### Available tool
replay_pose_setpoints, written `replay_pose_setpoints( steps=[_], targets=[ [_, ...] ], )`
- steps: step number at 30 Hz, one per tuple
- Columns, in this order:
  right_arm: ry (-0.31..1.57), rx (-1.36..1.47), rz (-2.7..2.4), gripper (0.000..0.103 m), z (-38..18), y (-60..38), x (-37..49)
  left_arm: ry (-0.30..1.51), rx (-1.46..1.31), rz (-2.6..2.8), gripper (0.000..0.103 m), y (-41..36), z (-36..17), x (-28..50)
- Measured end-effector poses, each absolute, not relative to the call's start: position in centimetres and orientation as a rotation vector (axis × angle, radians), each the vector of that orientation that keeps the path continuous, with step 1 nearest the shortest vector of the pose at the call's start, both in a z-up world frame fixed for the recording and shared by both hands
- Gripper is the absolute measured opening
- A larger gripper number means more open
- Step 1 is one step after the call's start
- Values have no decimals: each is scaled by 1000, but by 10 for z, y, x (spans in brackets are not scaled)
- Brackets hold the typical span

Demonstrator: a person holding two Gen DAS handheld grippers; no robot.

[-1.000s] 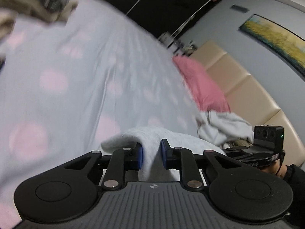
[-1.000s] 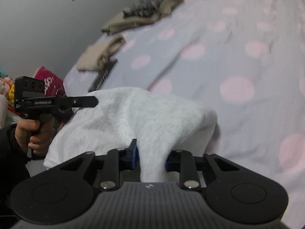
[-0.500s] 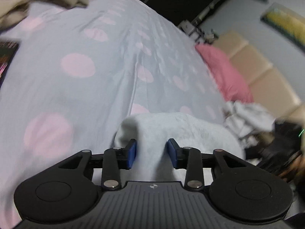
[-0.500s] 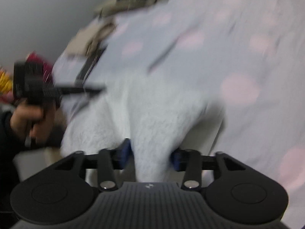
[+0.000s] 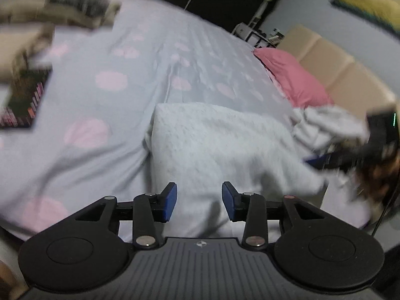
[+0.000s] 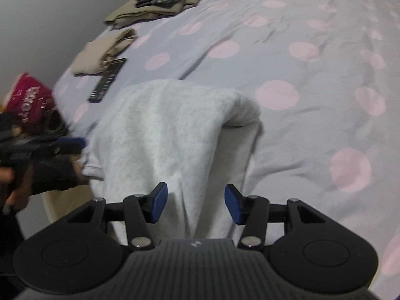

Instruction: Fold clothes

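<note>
**Both grippers let go of the fuzzy white top**

The left hand-held gripper (image 5: 199, 201) is spread, its jaws having just opened, pads off the cloth. The right hand-held gripper (image 6: 195, 204) is spread too. Between both lies the white garment (image 6: 160, 135) on the dotted bed (image 6: 312, 100), folded over once. I think this fold is done. Next comes a fresh pinch at an edge. Its long side runs from 6 toward 12 o'clock

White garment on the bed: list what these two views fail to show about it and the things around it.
- White garment: near hem hidden behind the right gripper body, right wrist view.
- Right gripper and hand: smeared by motion blur at the left wrist view's right edge.
- Folded tan clothes: blurred, cut off by the left wrist view's top-left edge.
- Pink package: print blurred, unreadable.
</note>
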State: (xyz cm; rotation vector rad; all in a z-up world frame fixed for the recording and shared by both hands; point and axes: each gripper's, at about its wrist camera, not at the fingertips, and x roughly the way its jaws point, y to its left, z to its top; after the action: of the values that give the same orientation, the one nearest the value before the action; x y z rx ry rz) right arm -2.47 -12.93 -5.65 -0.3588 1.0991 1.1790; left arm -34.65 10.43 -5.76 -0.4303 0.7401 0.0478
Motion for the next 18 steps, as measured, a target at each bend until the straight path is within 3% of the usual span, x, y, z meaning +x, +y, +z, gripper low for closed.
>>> replay_pose_setpoints(
  steps=[2,4,8,13,18],
  targets=[
    [1016,-384,1191,56,-45,-134,-38,710,-287,45,39,79,-57,-356],
    [958,-425,1210,64,-41,-136,-54,674,-127,38,40,53,-60,-361],
    [904,-482,1224,64,-43,-137,-80,662,171,86,40,16,-75,-350],
    [898,-512,1218,64,-48,-145,-89,667,277,120,39,11,-85,-342],
    [818,-526,1309,64,-38,-149,-102,667,322,86,16,6,-86,-346]
  ],
)
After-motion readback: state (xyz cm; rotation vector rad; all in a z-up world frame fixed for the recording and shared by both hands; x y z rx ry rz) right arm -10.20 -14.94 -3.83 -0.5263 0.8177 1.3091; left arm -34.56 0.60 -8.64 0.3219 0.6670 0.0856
